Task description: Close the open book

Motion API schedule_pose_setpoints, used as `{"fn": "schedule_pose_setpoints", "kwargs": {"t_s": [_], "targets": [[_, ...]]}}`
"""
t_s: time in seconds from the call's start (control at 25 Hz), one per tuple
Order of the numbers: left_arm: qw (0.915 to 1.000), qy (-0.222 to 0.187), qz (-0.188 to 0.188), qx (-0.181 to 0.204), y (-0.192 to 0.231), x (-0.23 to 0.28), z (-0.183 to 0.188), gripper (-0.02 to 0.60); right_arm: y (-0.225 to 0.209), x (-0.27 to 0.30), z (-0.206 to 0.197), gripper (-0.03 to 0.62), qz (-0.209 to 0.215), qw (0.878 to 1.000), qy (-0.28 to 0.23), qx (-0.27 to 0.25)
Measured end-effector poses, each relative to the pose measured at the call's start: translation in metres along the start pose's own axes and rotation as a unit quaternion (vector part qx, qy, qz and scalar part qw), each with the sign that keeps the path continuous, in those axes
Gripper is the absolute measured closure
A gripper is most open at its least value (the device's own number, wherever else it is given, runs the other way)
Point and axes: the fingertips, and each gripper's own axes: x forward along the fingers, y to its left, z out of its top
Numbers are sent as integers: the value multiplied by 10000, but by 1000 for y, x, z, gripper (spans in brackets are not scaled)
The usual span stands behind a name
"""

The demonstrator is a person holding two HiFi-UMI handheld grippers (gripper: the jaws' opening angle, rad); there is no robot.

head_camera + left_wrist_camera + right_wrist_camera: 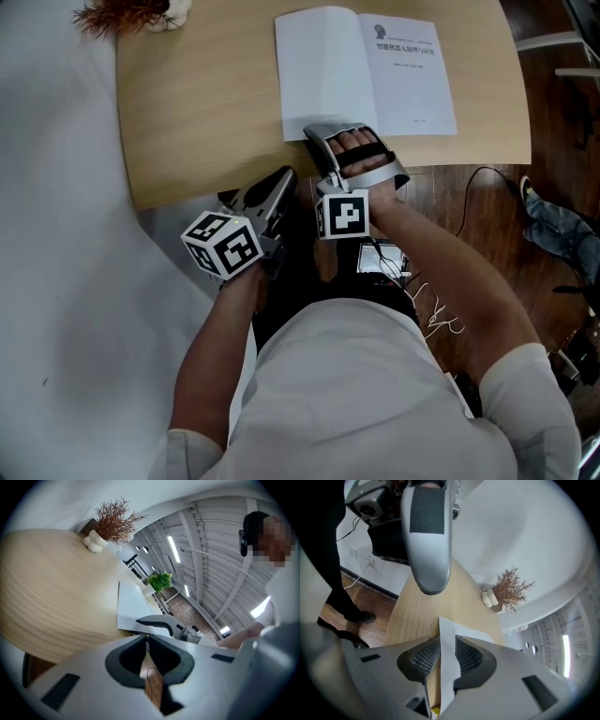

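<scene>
The open book (366, 70) lies flat on the round wooden table (197, 112), white pages up, print on the right-hand page. My right gripper (337, 133) sits at the book's near edge by the spine. In the right gripper view a lifted white page edge (447, 648) stands between the jaws of the right gripper (440, 644), and the pads do not press on it. My left gripper (286, 176) hangs just below the table's near edge, left of the right one, shut and empty, its tips (146, 638) meeting. The book (129, 606) shows beyond them.
A dried reddish twig bunch in a white vase (131, 14) stands at the table's far left edge. Wooden floor with cables (441, 319) lies under the near edge. A person's jeans leg and shoe (553, 230) are at the right.
</scene>
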Motion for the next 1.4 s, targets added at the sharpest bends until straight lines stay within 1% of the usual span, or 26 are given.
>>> {"fn": "schedule_pose_setpoints", "kwargs": {"t_s": [0.08,0.16,0.32,0.56,0.72,0.88,1.12,1.4], "targets": [[10000,-3,-9,-7,-1,0,0,581,-1,0,0,494,-38,10000,25,-21],[10000,-7,-18,-8,-1,0,0,581,-1,0,-1,531,-52,10000,52,-38],[10000,-16,-46,11,-1,0,1,581,-1,0,1,551,-88,9999,54,36],[9999,-26,-97,31,-6,1,1,581,-6,-11,1,575,-132,9990,-59,413],[9999,-37,-153,65,-12,4,2,581,-15,-21,2,588,-258,9973,-110,675],[9998,-22,-180,120,-20,6,3,581,-26,-35,1,591,-383,9949,-139,925],[9996,-110,-183,180,-35,14,7,581,-38,-55,-7,591,-544,9900,-212,1286],[9995,-127,-178,219,-51,24,4,581,-54,-77,-22,591,-811,9818,-268,1697]]}}
